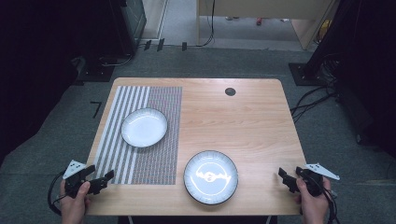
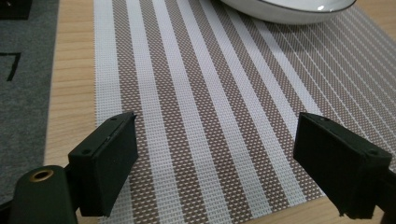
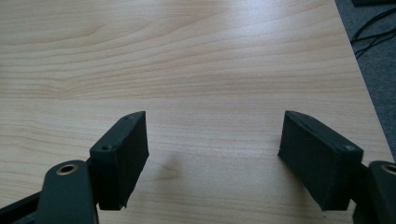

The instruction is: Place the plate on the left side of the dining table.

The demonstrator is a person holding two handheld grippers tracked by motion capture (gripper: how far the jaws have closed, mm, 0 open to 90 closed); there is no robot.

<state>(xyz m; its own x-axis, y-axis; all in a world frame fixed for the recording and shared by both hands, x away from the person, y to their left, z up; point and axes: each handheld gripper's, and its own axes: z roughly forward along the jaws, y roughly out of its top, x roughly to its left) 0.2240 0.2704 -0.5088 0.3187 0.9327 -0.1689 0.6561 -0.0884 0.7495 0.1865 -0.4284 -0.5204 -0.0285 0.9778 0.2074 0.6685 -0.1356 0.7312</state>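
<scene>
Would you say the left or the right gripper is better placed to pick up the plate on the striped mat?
Probably the left gripper: open, over the mat, facing the plate. The right gripper faces bare table.

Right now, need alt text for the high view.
Two dark-rimmed white plates on a wooden table: the far plate on a striped placemat, the near plate on bare wood. Open left gripper and right gripper flank the near edge.

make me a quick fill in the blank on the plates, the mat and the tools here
1. The white plate rests on the striped ____.
2. The dark-rimmed plate with the squiggle pattern sits on the bare wooden ____.
3. The jaws of the left tool stand ____, nothing between them.
4. The right tool holds ____.

Missing words: placemat; table; open; nothing
</scene>
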